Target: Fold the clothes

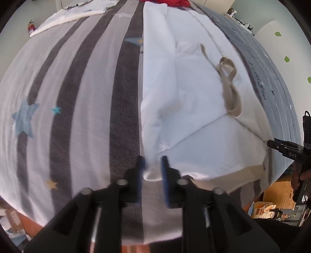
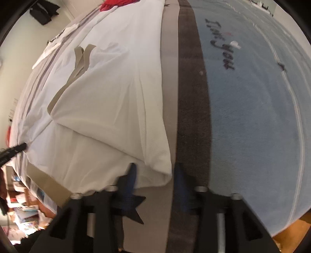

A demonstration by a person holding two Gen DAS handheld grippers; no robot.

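Note:
A white garment (image 1: 194, 97) with a beige drawstring (image 1: 231, 87) and a beige band (image 1: 233, 181) lies folded on the striped bed cover (image 1: 68, 97). My left gripper (image 1: 153, 167) points down at the garment's near corner. A fold of white cloth sits between its blue pads (image 1: 164, 169), which stand apart and do not press it. In the right wrist view the same garment (image 2: 108, 97) has its other near corner between the parted blue pads (image 2: 132, 175) of my right gripper (image 2: 155, 179). Each gripper also shows at the edge of the other's view.
A red garment (image 1: 171, 2) lies at the far end of the bed and a folded white garment (image 1: 73, 13) at the far left. The cover turns blue with dark writing (image 2: 223, 52) on the right. A cardboard box (image 1: 279, 194) and clutter stand beside the bed.

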